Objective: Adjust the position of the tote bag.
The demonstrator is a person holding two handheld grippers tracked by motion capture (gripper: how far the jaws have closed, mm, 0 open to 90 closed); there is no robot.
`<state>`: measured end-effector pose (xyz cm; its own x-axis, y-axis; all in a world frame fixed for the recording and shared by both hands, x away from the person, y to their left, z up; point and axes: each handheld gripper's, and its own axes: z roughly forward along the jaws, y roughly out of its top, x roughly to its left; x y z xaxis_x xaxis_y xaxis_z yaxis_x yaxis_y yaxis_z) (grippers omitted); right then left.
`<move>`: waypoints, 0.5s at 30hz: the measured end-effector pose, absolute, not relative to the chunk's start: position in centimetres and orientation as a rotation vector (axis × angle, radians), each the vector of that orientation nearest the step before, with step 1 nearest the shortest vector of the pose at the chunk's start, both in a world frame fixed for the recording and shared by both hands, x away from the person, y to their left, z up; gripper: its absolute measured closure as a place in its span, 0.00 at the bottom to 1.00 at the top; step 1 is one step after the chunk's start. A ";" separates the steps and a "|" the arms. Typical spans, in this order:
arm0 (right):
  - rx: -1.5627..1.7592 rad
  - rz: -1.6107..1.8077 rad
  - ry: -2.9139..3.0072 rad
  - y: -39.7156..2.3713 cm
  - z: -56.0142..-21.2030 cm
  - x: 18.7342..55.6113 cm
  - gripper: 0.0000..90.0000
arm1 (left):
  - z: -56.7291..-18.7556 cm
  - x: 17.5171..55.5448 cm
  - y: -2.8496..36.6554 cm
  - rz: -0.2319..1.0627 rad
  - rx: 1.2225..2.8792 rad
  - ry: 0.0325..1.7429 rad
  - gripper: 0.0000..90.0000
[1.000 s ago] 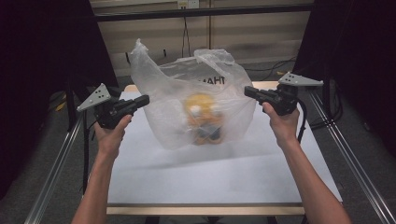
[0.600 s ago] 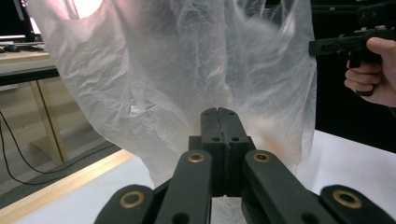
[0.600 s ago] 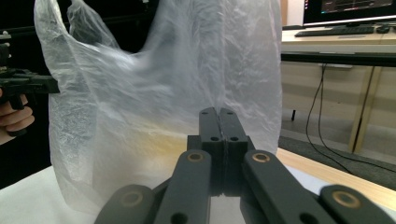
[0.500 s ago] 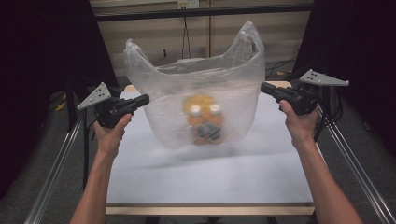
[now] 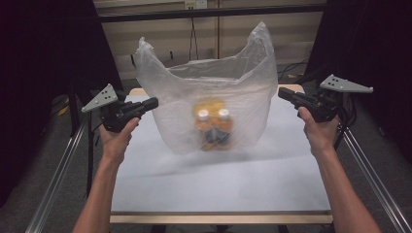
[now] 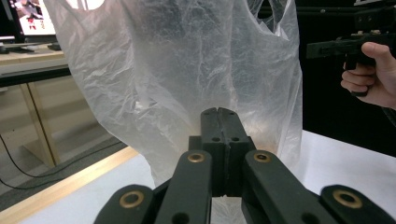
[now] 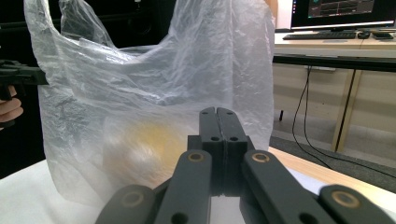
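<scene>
A translucent white plastic bag (image 5: 214, 97) stands upright on the white table (image 5: 218, 184), both handles sticking up. Through its film I make out orange items with two white caps (image 5: 212, 127), blurred. My left gripper (image 5: 154, 101) is shut, its tip right at the bag's left side; whether it touches the film I cannot tell. In the left gripper view the jaws (image 6: 219, 111) are pressed together with the bag (image 6: 187, 70) behind them. My right gripper (image 5: 281, 91) is shut and held a little clear of the bag's right side. Its jaws (image 7: 217, 110) point at the bag (image 7: 140, 84) with nothing between them.
Metal rails (image 5: 63, 165) run along both sides of the table, whose wooden front edge (image 5: 218, 218) is near me. Beyond the table stand desks, one with a monitor (image 7: 336, 11) and keyboard. Cables hang at the back wall.
My right gripper has drawn away to the right, off the bag's side. The bag's right handle has sprung upright and the bag has widened. The left gripper has stayed put.
</scene>
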<state>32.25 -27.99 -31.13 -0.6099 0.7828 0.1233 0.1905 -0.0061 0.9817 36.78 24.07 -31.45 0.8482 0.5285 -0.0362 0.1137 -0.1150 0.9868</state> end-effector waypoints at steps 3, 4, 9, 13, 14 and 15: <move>0.984 1.673 1.826 -27.8 -31.1 32.3 1.00 | -31.4 36.7 24.2 0.376 1.661 0.502 0.95; 0.979 1.672 1.831 -27.7 -31.1 32.3 0.97 | -31.3 36.6 24.2 0.378 1.661 0.509 0.94; 0.954 1.702 1.820 -27.6 -30.5 32.3 0.79 | -30.8 36.1 24.7 0.400 1.663 0.513 0.80; 0.947 1.684 1.825 -27.3 -29.9 32.3 0.61 | -29.9 35.7 25.3 0.426 1.647 0.507 0.73; 0.941 1.691 1.823 -27.2 -29.8 32.4 0.60 | -29.6 35.7 25.5 0.425 1.637 0.503 0.71; 0.934 1.697 1.829 -27.1 -29.6 32.5 0.59 | -29.4 35.7 25.7 0.435 1.630 0.506 0.71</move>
<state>32.50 -27.07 -29.58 -0.6561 0.7471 0.1064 0.1620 0.0018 0.9868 35.70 25.66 -29.35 0.8295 0.5585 -0.0101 0.0737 -0.0915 0.9931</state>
